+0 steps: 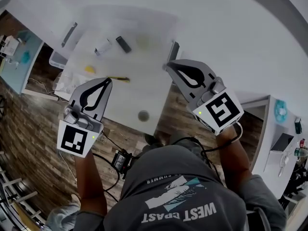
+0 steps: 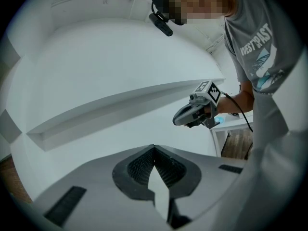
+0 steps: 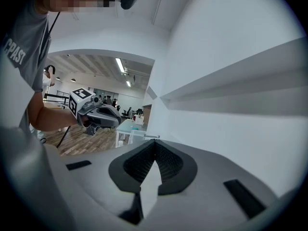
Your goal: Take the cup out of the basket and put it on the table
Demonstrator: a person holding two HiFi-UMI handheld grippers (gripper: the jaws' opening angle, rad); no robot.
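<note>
In front of us, the left gripper (image 1: 107,82) and right gripper (image 1: 169,65) have their jaws pressed together on nothing. Between them lies the white table (image 1: 144,83). A round grey thing (image 1: 143,115) sits near its edge; whether that is the cup we cannot tell.
</note>
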